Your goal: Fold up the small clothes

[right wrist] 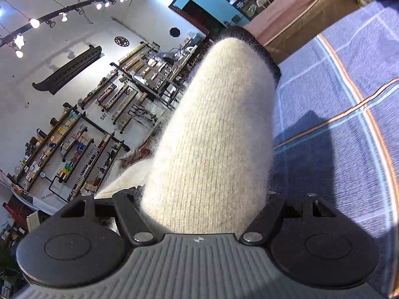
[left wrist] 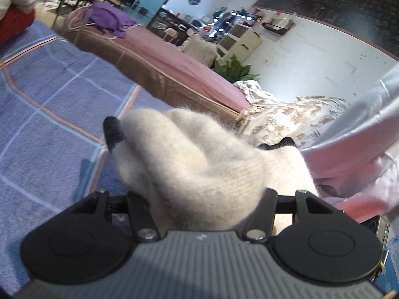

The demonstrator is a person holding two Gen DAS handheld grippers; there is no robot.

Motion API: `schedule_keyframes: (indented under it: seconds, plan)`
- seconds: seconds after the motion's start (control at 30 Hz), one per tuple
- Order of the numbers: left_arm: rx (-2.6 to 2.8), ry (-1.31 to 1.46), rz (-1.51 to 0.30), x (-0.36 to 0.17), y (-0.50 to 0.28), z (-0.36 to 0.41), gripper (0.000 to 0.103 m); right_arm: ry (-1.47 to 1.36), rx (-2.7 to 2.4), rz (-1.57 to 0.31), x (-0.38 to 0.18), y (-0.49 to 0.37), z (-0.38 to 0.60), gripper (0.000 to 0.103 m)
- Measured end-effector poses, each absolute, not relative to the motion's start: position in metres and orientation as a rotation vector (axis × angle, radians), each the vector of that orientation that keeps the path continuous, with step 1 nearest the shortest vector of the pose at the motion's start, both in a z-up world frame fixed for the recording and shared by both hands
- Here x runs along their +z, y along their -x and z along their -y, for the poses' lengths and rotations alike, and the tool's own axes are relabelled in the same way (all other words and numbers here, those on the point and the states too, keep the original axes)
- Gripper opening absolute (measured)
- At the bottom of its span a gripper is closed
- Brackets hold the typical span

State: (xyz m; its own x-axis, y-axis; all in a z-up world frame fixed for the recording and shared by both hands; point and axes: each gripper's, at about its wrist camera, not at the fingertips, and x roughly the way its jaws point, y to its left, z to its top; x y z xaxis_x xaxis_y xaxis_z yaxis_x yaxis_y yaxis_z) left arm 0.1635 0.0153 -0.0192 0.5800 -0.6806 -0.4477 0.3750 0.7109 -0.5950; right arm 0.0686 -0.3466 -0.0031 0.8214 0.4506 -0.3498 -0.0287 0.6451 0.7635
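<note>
Both claws, left (left wrist: 199,174) and right (right wrist: 207,164), were pinched on the fuzzy sweater (left wrist: 189,154) (lifted off the blue blanket (left wrist: 49,99)); it might have slipped out.

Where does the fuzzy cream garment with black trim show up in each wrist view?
Left wrist: cream garment bunched at lower centre, covering the left gripper.
Right wrist: it rises from the right gripper up the centre, black trim on top.
Shared landmark: the blue checked cover.
</note>
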Motion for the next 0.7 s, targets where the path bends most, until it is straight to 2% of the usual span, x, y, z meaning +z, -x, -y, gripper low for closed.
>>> schedule_keyframes:
  seconds: [0.33,0.53,0.7]
  plan:
    - [-1.068,0.306,-0.648,0.069,-0.104,0.176,0.054,-0.816,0.014,-0.335,0.058,0.019,0.478,0.103]
    - [-1.204,0.237,-0.657,0.083,-0.065,0.272,0.054,-0.877,-0.114,-0.253,0.052,0.060,0.534,0.103]
    - [-1.218,0.202,-0.686,0.073,-0.062,0.315,0.054,-0.925,-0.152,-0.238,0.031,0.065,0.550,0.103]
